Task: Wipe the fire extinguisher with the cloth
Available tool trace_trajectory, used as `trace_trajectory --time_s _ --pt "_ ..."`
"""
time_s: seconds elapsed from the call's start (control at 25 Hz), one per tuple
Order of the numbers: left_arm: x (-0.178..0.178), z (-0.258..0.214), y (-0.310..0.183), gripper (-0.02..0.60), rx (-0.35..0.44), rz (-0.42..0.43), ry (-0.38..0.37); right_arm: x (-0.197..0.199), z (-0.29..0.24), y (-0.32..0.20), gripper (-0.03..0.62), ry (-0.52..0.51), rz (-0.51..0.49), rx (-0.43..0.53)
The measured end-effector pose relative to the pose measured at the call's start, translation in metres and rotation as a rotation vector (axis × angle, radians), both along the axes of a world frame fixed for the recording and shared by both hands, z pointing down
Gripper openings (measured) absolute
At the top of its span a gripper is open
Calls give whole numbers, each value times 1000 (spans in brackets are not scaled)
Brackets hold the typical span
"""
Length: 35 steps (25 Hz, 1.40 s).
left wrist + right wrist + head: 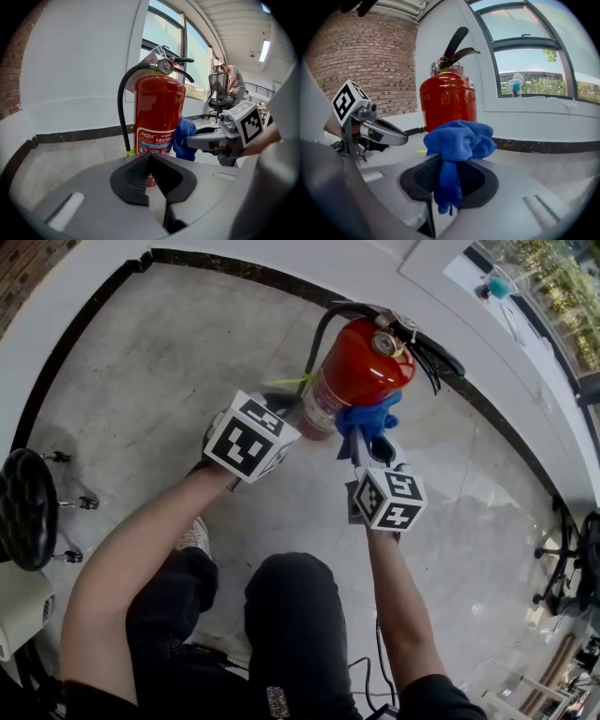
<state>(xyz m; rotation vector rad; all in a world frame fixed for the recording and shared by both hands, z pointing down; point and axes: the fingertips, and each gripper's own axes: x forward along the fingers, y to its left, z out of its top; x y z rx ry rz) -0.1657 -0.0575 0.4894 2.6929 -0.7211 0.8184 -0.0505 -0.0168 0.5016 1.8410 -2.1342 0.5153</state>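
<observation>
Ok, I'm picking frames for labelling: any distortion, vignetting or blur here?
Head view: fisheye bends the skirting into an arc; extinguisher sharp. Left gripper view: black vignetted corners, bright window. Right gripper view: cloth crisp, window frame bowed.

Left gripper (pixel 150 157) closed, right gripper (pixel 367 444) clamped

Red fire extinguisher (pixel 361 371), blue cloth (pixel 459 140), black-and-white marker cube (pixel 249 436)
</observation>
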Motion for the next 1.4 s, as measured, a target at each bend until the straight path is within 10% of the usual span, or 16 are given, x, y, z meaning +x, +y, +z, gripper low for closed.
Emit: trace_trajectory --time_s 0.92,1.4 --pt "-67 23 -38 5 4 -56 -28 -110 10 -96 92 -433 257 50" --pt "-57 24 -50 5 -23 -40 -15 -112 38 -117 91 -463 302 20"
